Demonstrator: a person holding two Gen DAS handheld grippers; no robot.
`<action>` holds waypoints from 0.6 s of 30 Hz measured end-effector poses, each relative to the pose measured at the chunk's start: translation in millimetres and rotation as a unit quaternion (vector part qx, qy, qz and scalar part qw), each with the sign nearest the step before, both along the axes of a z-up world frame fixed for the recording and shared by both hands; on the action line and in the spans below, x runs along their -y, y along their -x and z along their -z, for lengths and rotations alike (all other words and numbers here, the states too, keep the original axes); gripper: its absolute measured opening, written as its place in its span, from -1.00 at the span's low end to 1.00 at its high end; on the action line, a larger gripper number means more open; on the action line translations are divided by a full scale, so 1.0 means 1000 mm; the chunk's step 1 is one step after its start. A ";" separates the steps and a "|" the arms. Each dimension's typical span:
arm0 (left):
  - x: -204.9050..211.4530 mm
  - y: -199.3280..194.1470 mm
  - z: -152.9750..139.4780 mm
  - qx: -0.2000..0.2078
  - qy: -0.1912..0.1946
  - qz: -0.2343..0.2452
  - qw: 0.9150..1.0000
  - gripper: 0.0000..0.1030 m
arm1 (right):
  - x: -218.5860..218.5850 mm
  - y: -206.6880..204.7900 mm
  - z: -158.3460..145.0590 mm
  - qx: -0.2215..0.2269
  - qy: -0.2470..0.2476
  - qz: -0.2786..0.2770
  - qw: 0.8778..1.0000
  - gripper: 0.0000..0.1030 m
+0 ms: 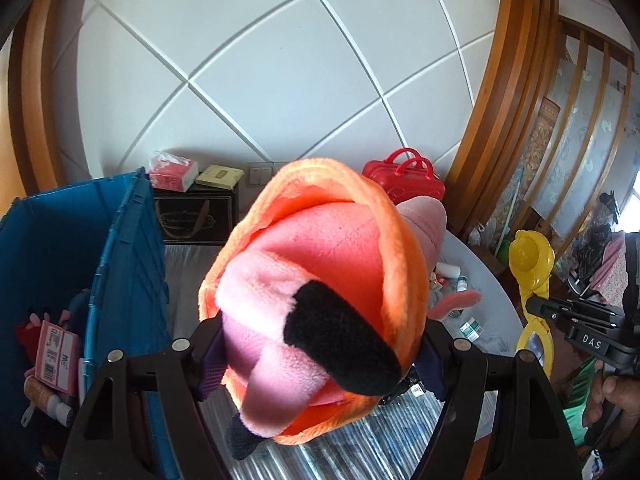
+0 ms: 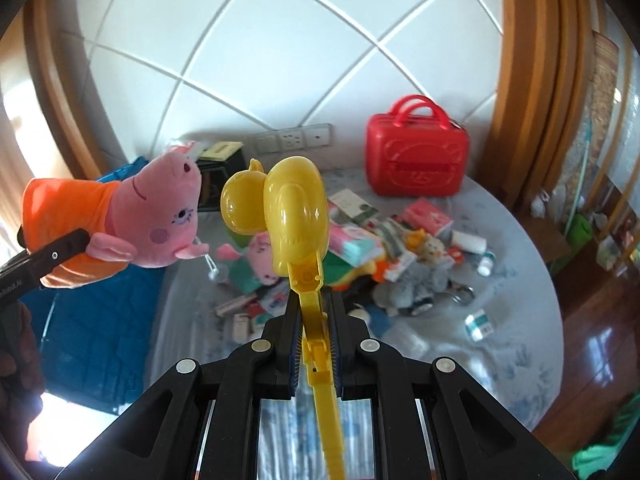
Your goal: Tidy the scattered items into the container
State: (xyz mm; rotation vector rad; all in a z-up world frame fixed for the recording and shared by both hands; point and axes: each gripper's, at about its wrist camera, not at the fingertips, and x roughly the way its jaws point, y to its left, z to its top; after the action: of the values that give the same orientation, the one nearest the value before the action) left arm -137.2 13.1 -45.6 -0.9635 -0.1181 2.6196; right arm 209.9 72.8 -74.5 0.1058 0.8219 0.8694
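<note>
A: What has the left gripper got?
B: Its jaws stand wide and pinch a pink plush pig in an orange dress, held up in the air. The blue container sits just to its left, a few things already inside.
A: And the right gripper?
B: Pressed together on the handle of a yellow scoop toy, which sticks up ahead of the fingers. Beyond it, the scattered items lie on the round table, with a red case at the back
</note>
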 end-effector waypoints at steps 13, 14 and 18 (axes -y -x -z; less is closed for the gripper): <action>0.107 -0.021 -0.035 -0.035 -0.019 -0.074 0.996 0.47 | -0.069 0.048 -0.054 0.020 -0.035 -0.083 0.996 -0.77; 0.115 -0.023 -0.037 -0.036 -0.019 -0.080 0.996 0.47 | -0.076 0.053 -0.059 0.021 -0.039 -0.092 0.995 -0.77; 0.146 -0.031 -0.040 -0.041 -0.019 -0.104 0.994 0.47 | -0.102 0.071 -0.074 0.026 -0.044 -0.126 0.991 -0.77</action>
State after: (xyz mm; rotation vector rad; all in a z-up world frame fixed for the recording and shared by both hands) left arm -106.6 -133.1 -5.3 -0.8724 -0.2619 2.8308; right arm 138.9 175.3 -0.7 0.0566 0.7577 1.1422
